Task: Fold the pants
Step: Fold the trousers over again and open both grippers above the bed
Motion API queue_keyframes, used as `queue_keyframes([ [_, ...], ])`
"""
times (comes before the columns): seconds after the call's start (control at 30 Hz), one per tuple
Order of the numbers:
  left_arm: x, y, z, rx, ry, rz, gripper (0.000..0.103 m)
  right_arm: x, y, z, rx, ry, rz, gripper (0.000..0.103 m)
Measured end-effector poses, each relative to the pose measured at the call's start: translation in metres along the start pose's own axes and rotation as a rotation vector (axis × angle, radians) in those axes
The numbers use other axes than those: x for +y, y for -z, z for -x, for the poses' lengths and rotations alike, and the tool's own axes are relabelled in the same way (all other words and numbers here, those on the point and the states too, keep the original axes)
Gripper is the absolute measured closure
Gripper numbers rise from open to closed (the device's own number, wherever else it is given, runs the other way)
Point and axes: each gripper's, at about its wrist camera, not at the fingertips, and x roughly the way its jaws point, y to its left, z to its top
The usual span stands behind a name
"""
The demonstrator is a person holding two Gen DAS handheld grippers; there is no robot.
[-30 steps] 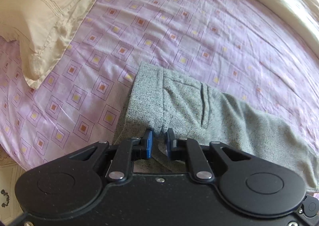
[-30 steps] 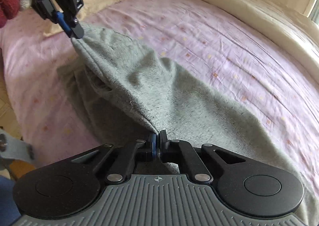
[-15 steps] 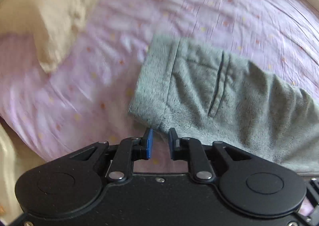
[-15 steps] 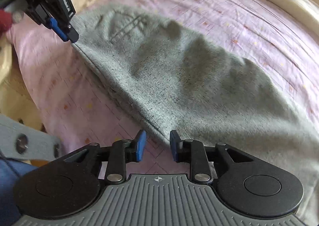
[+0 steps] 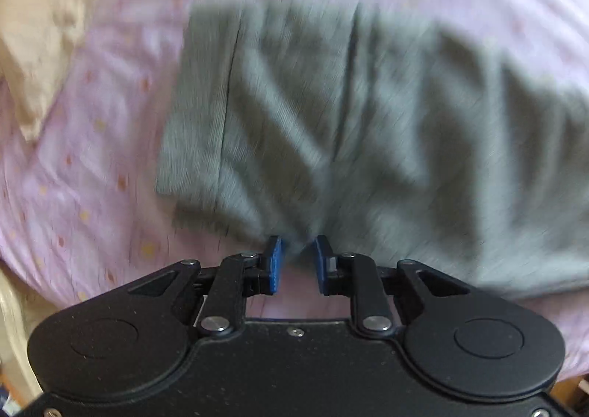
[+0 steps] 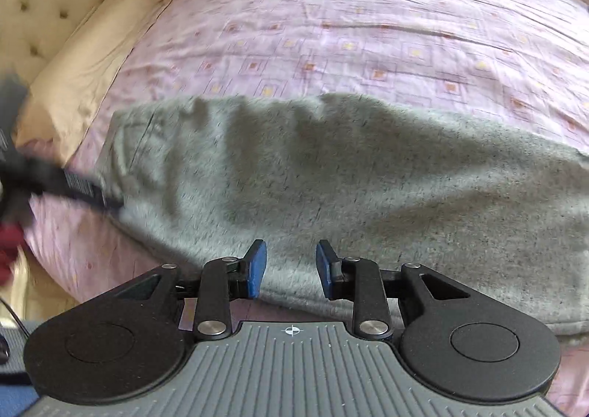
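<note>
Grey knit pants [image 6: 331, 174] lie flat across the middle of the frame on a lilac patterned bedspread [image 6: 368, 30]. The fabric looks soft, limp and light, and would likely sag unless held at a hemmed edge or at the waistband [image 5: 198, 104], centre left. Left gripper [image 5: 296, 262]: jaws narrowly parted at the near edge, holding nothing. Right gripper [image 6: 291, 267]: jaws wide, empty, over the near edge. Cream pillow [image 6: 92, 59] at upper left.
</note>
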Motion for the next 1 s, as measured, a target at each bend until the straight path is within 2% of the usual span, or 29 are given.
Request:
queue_keyframes([
  [0.07, 0.011, 0.010, -0.022, 0.079, 0.002, 0.032, 0.074, -0.006, -0.010, 0.001, -0.011, -0.001, -0.016, 0.074],
  [0.17, 0.022, 0.021, -0.014, 0.059, 0.035, 0.067, 0.076, -0.013, -0.033, 0.000, -0.042, 0.020, -0.019, 0.074],
  [0.37, 0.010, 0.022, 0.040, -0.061, 0.079, -0.072, 0.078, -0.021, -0.101, -0.025, -0.082, 0.024, -0.013, 0.074],
  [0.5, -0.005, 0.010, 0.078, -0.151, 0.153, -0.148, 0.077, -0.021, -0.135, -0.063, -0.028, 0.041, 0.007, 0.074],
  [0.57, -0.013, -0.002, 0.086, -0.178, 0.155, -0.156, 0.077, -0.021, -0.141, -0.079, 0.006, 0.049, 0.008, 0.074],
  [0.7, -0.025, -0.042, 0.082, -0.207, 0.143, -0.132, 0.077, -0.016, -0.125, -0.095, 0.098, 0.027, 0.029, 0.074],
  [0.83, -0.042, -0.082, 0.075, -0.225, 0.143, -0.131, 0.077, -0.001, -0.085, -0.083, 0.085, 0.026, 0.109, 0.073],
  [1.0, -0.087, -0.125, 0.056, -0.235, 0.120, -0.208, 0.077, 0.010, -0.056, -0.072, 0.061, 0.042, 0.148, 0.073],
])
